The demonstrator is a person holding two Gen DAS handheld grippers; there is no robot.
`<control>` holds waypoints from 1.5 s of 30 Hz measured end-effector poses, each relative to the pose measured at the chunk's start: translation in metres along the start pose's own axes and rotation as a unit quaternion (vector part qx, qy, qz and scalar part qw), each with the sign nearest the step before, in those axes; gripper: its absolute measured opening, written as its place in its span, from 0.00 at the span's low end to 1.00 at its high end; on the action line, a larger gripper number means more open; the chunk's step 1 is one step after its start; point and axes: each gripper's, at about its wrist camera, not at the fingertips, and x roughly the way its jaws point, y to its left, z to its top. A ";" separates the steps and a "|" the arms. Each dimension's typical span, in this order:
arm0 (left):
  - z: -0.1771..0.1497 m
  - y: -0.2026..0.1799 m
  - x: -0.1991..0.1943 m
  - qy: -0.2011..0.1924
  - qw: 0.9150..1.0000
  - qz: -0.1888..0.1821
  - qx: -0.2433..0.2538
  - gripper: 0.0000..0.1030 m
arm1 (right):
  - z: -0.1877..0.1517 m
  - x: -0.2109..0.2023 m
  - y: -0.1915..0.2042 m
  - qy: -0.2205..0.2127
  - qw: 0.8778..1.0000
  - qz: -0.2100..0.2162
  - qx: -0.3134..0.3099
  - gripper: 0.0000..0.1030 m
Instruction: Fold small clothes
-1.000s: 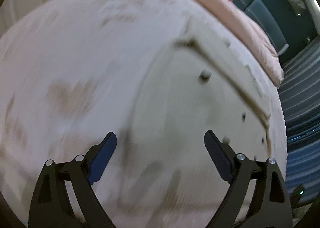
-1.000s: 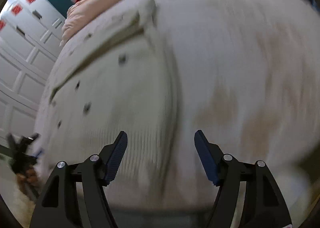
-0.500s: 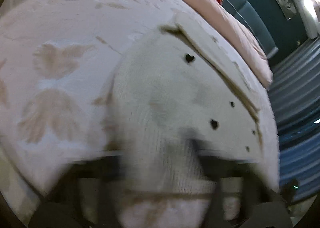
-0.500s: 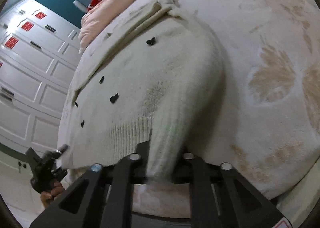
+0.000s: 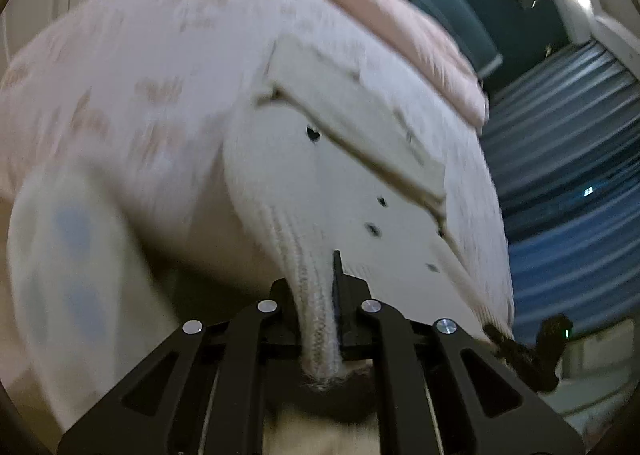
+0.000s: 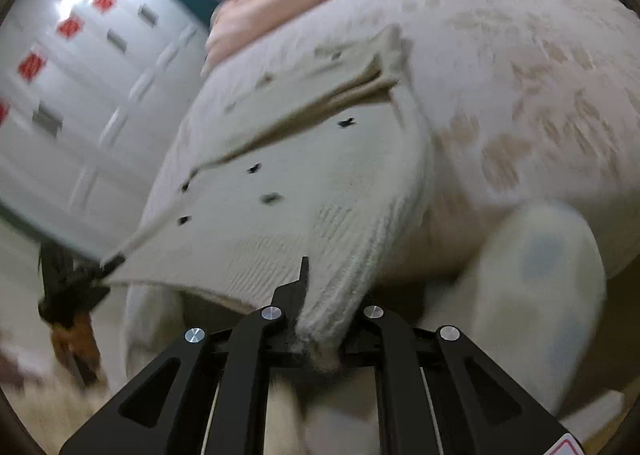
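**Both hem corners lifted for the fold**

While the bed (image 5: 132, 67) with its pale patterned cover fills most of both views, I see the cream knit cardigan (image 5: 352, 191) lying on it, dark buttons showing, its ribbed hem raised off the near edge. I have the left gripper (image 5: 320, 319) clamped on one hem corner and the right gripper (image 6: 324, 319) clamped on the other, fingers pinched tight on the knit. I judge this the start of the bottom-to-top fold; next I should carry both corners evenly toward the collar, keeping the hem taut and level.
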 end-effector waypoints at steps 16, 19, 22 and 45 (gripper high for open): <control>0.233 -0.071 0.153 -0.087 0.990 0.093 0.061 0.21 | 0.256 0.102 -0.037 -0.164 0.983 -0.050 0.060 0.32; 0.240 -0.053 0.161 -0.100 0.988 0.108 0.047 0.39 | 0.257 0.102 -0.054 -0.189 0.977 -0.040 0.095 0.46; 0.229 -0.040 0.147 -0.136 0.982 0.106 0.077 0.76 | 0.243 0.091 -0.050 -0.212 0.974 -0.072 0.045 0.63; 0.302 -0.036 0.231 -0.081 0.976 0.189 0.070 0.05 | 0.307 0.171 -0.069 -0.136 0.983 -0.118 0.034 0.10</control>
